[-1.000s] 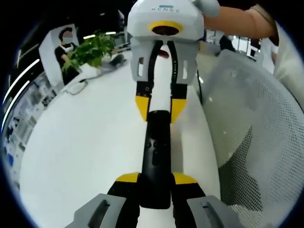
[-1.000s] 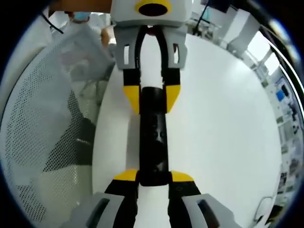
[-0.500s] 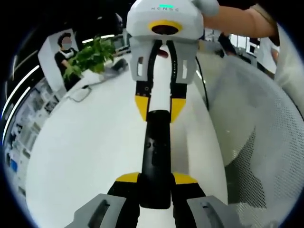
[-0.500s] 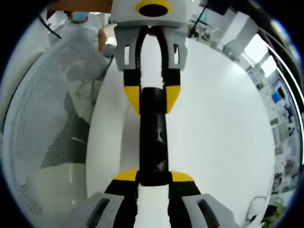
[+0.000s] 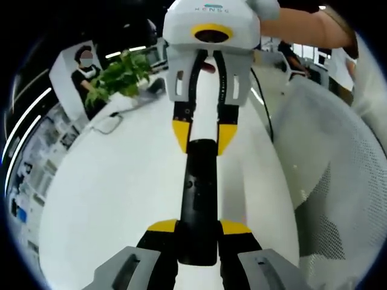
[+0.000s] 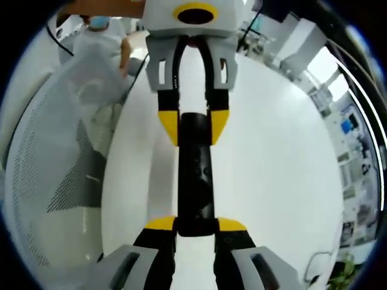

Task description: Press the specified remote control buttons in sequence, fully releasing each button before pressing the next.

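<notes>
A slim black remote control with small buttons on its top face hangs lengthwise above the white table. My left gripper is shut on its near end, yellow tips pressed to both sides. My right gripper reaches in from the top of the left gripper view and is shut on the far end. In the right gripper view the same remote control runs from my right gripper at the bottom up to my left gripper. A person's hand holds the right gripper's body.
A white mesh chair back stands beside the table, also seen as the chair back. A green plant, a cable and a masked person are at the table's far end. Another person stands beyond the chair.
Both cameras have swung a little, so the table and chair have shifted in both views. The remote stays clamped between the two grippers in the same pose.
</notes>
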`<move>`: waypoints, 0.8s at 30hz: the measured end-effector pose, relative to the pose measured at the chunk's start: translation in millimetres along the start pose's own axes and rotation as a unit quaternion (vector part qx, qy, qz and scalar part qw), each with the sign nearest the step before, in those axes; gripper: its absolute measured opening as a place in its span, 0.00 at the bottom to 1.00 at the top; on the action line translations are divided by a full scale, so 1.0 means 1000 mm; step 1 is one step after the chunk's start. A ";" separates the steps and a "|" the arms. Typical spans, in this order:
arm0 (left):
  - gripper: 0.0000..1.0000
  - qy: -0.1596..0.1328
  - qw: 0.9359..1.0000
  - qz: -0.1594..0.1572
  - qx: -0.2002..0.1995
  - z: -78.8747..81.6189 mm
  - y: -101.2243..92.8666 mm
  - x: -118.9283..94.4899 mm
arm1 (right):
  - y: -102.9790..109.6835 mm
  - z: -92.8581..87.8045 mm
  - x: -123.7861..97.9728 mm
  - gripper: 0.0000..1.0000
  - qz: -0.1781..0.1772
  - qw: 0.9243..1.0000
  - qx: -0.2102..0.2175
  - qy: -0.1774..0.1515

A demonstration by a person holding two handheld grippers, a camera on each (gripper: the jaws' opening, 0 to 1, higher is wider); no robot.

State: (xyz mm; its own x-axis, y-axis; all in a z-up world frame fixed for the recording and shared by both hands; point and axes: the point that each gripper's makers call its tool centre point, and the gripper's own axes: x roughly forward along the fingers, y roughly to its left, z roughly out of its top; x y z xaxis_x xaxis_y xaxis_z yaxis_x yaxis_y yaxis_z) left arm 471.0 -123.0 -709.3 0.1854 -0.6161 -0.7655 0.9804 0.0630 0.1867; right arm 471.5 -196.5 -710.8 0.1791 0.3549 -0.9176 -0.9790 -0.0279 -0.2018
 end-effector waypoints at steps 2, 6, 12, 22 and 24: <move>0.23 0.000 1.000 0.002 0.001 0.000 0.003 -0.002 | -0.002 0.002 -0.002 0.20 -0.001 1.000 -0.002 0.000; 0.23 -0.002 1.000 0.008 0.002 0.002 0.008 -0.005 | -0.009 0.004 -0.004 0.20 -0.007 1.000 -0.005 -0.001; 0.23 -0.001 1.000 0.013 0.005 0.003 0.012 -0.007 | -0.013 0.007 -0.006 0.20 -0.011 1.000 -0.007 -0.001; 0.23 0.000 1.000 0.018 0.009 0.004 0.021 -0.010 | -0.020 0.010 -0.008 0.20 -0.018 1.000 -0.009 -0.002; 0.23 -0.001 1.000 0.019 0.009 0.004 0.023 -0.010 | -0.022 0.010 -0.009 0.20 -0.019 1.000 -0.009 -0.002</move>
State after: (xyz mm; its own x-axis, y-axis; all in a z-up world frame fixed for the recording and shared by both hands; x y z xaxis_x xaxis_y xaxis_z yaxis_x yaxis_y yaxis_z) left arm 491.1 -118.7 -694.6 0.2225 -0.6148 -0.7566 0.9712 0.0722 0.2270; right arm 490.0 -190.1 -695.0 0.2148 0.3595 -0.9081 -0.9698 -0.0313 -0.2418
